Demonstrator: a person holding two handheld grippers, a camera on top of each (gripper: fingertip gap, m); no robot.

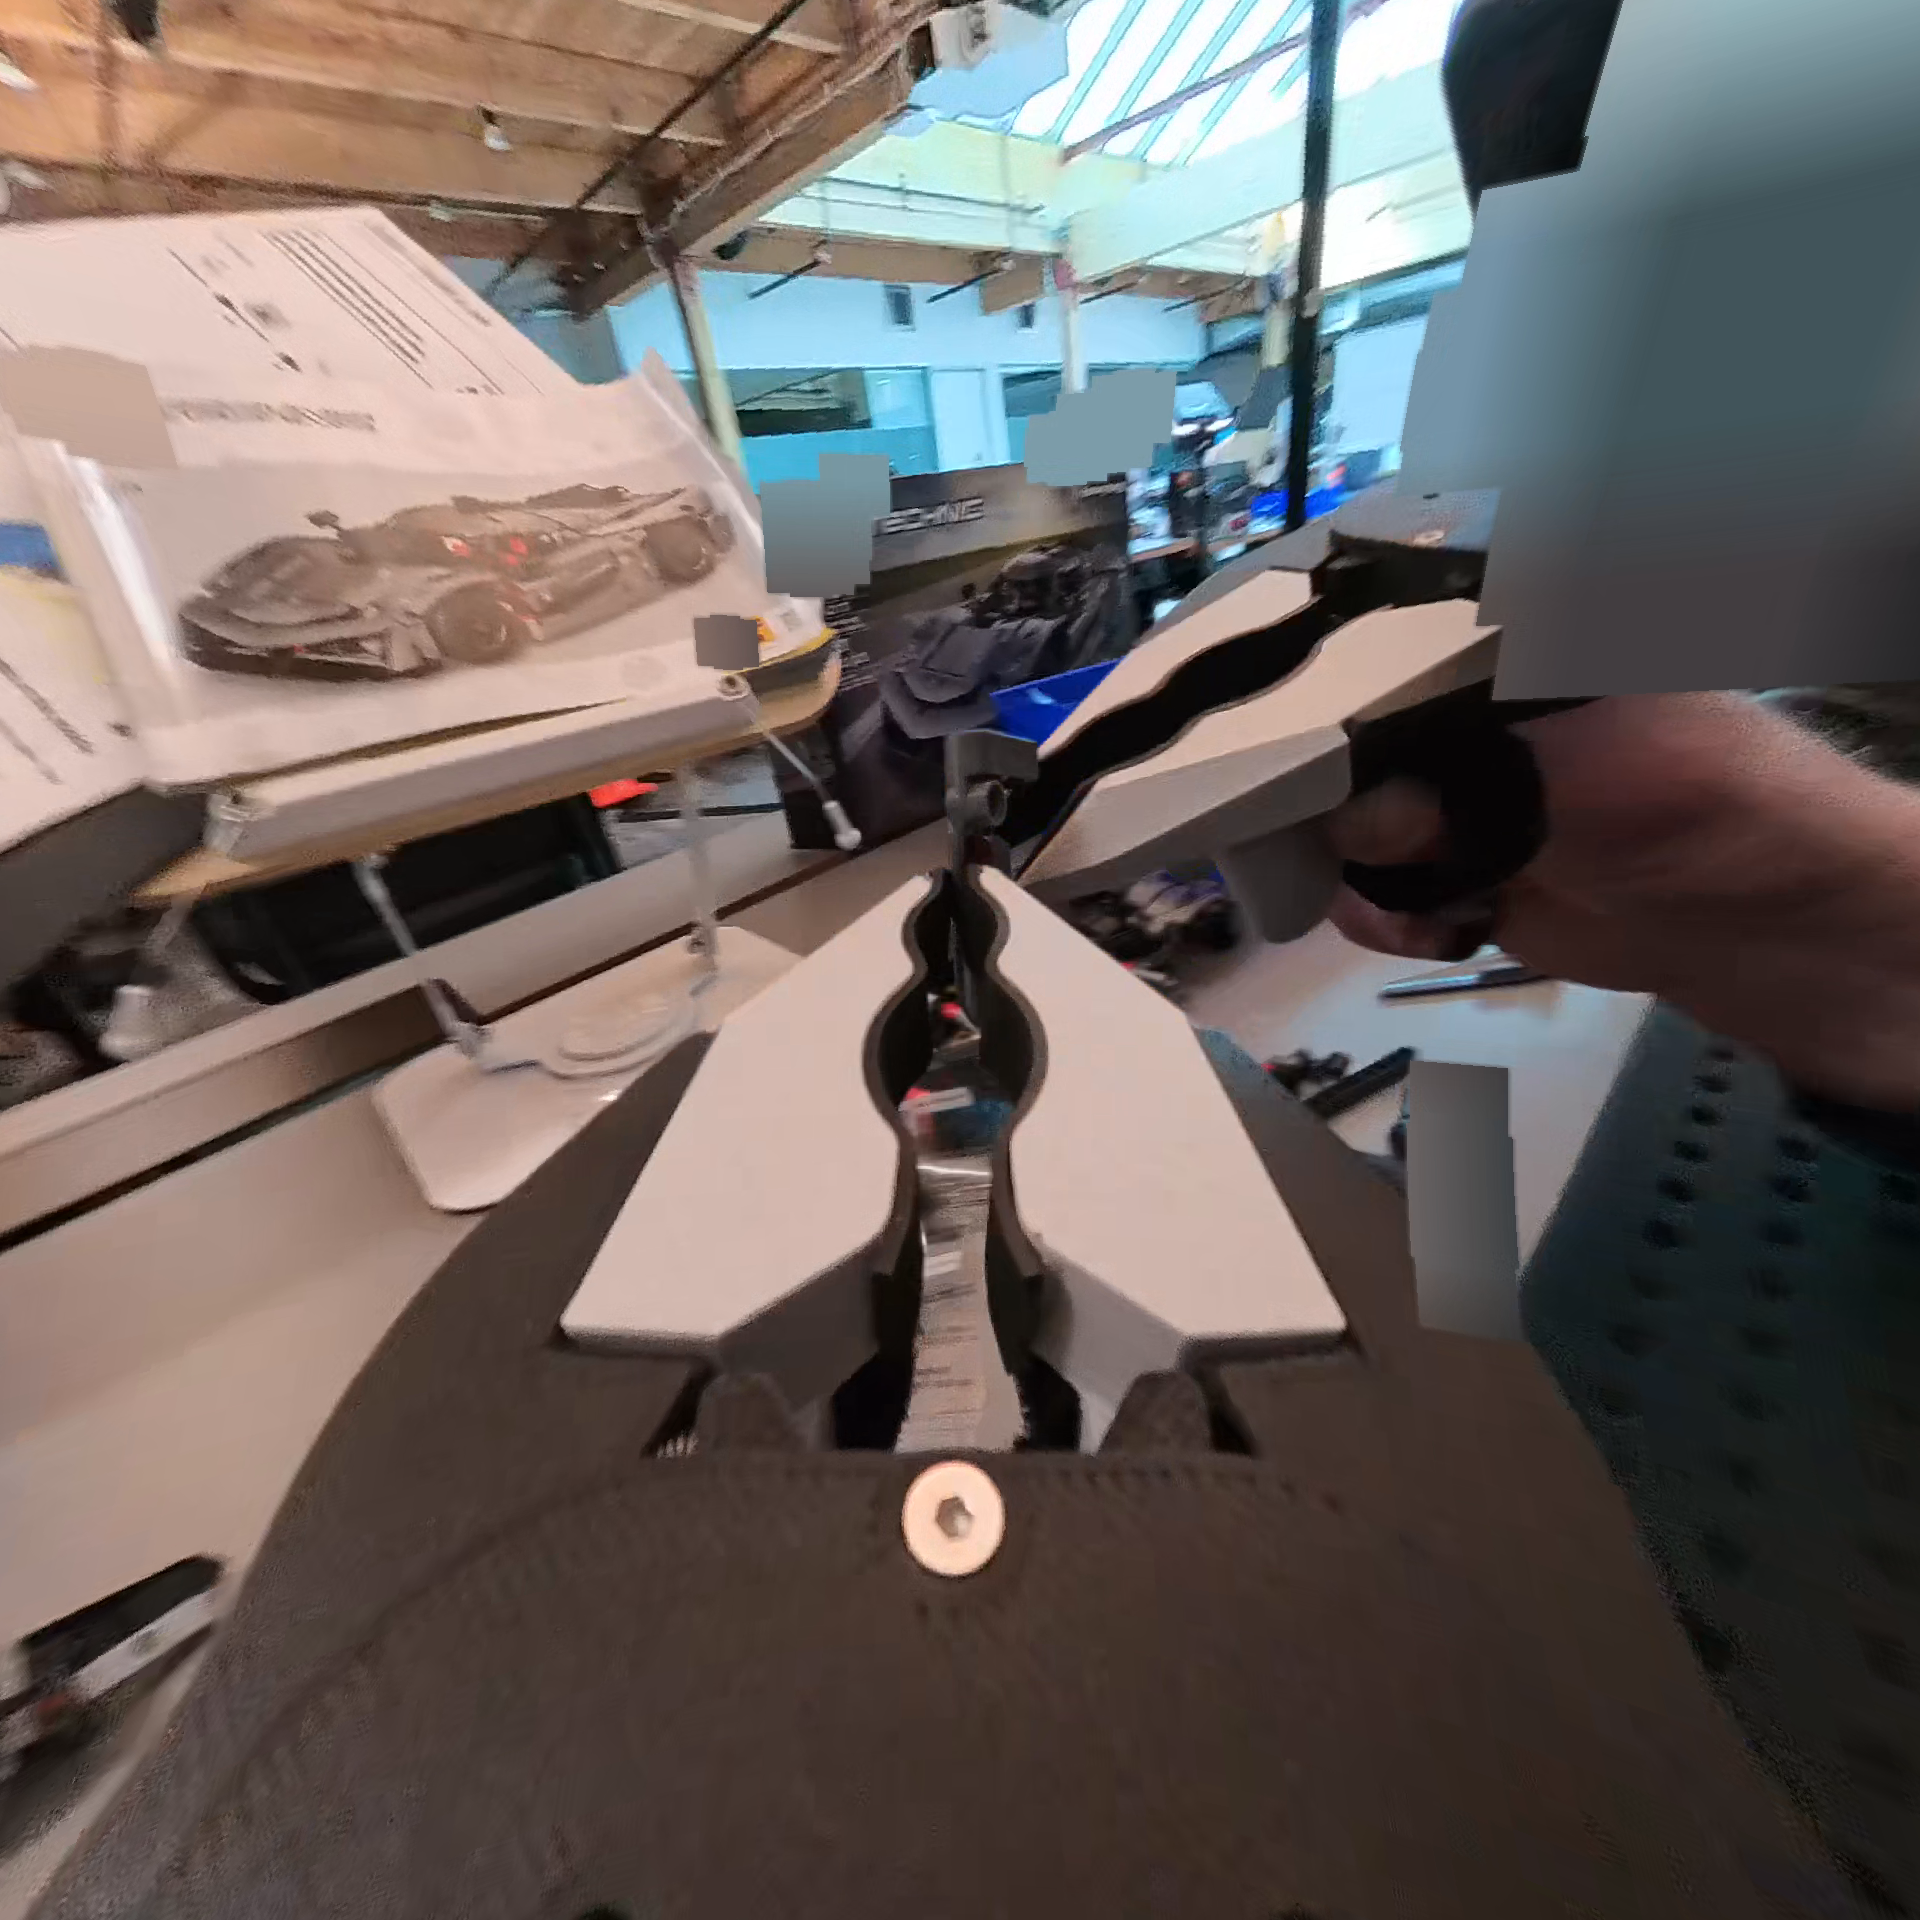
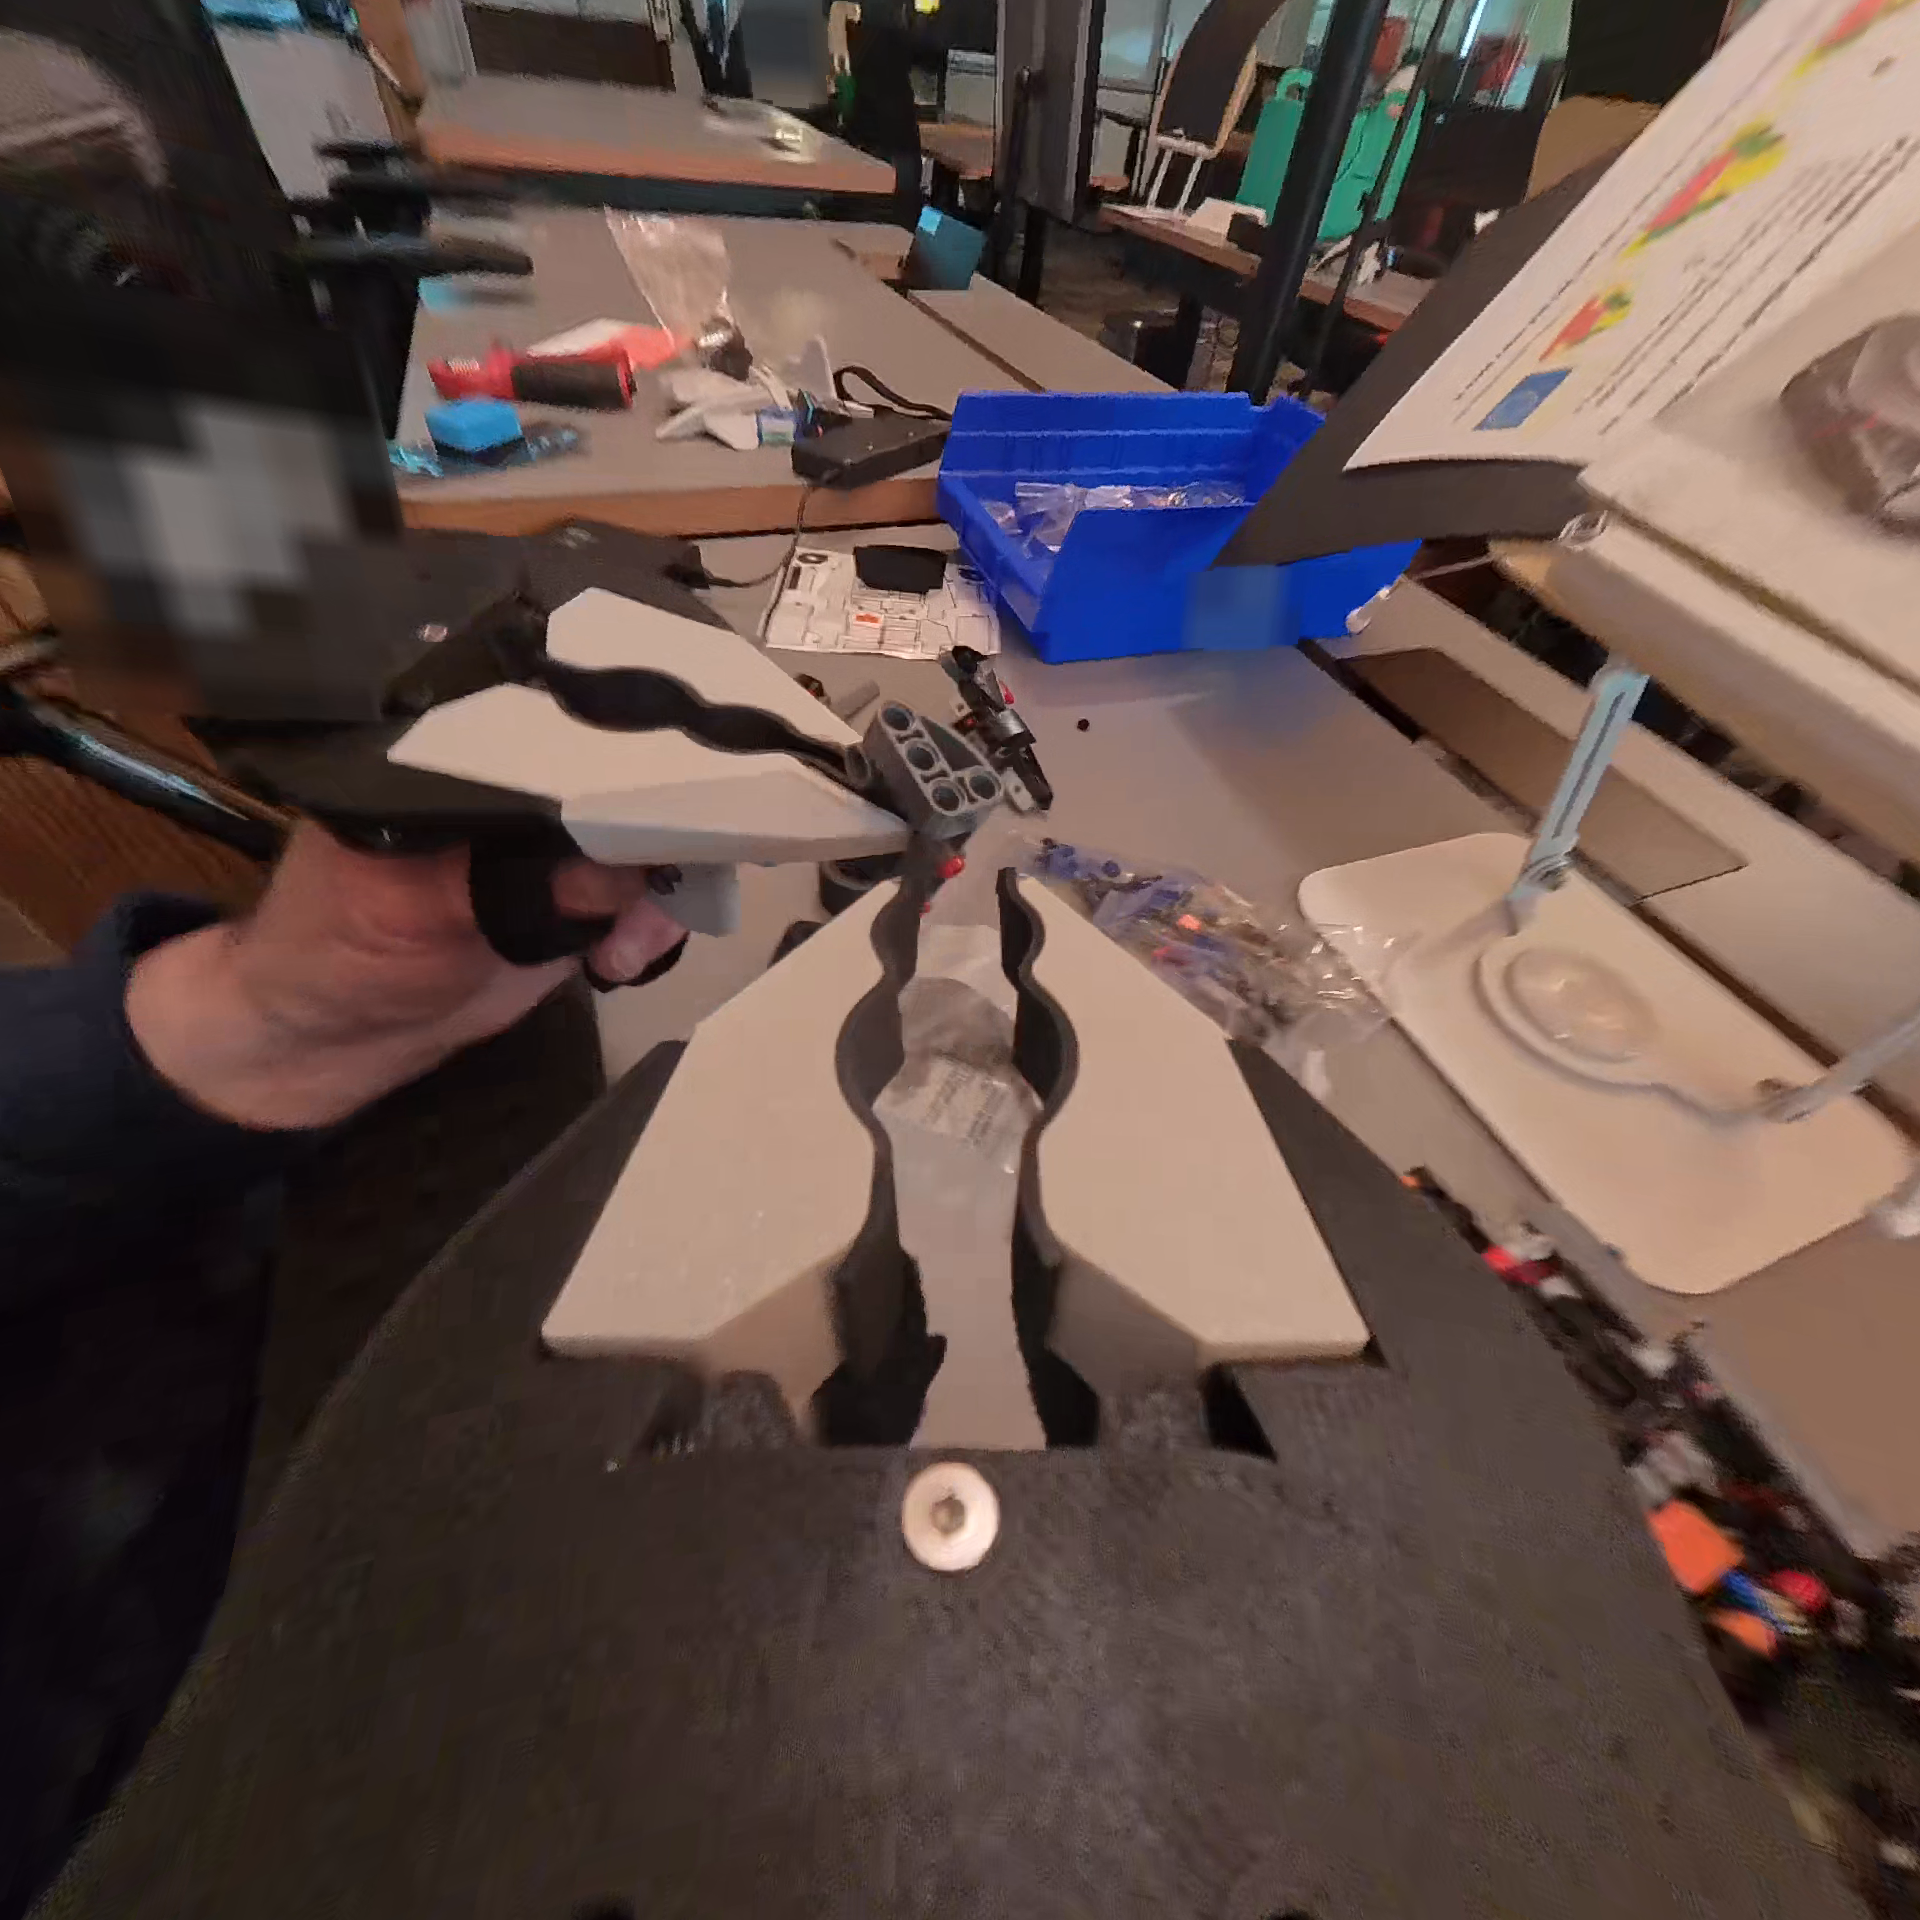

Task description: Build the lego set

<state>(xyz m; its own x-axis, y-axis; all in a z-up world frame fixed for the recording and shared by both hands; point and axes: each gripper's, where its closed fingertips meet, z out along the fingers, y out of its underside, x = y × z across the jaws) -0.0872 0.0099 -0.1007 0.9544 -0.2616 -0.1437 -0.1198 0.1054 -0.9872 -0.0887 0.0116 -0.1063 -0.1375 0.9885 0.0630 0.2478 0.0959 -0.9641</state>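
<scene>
My left gripper is shut on a dark grey lego piece with round holes, which sticks out past its tips. In the right wrist view the left gripper comes in from the left, held by a hand, with the grey piece at its tips; small red pins hang below it. My right gripper is open with a narrow gap, its tips just below the piece and nothing between them. In the left wrist view the right gripper points at the piece from the right.
A small black lego sub-assembly and a clear bag of small parts lie on the grey table. A blue bin and a sticker sheet sit behind. An instruction booklet rests on a white stand at the right. Only a small space, under 4 cm, lies between the two pairs of fingers.
</scene>
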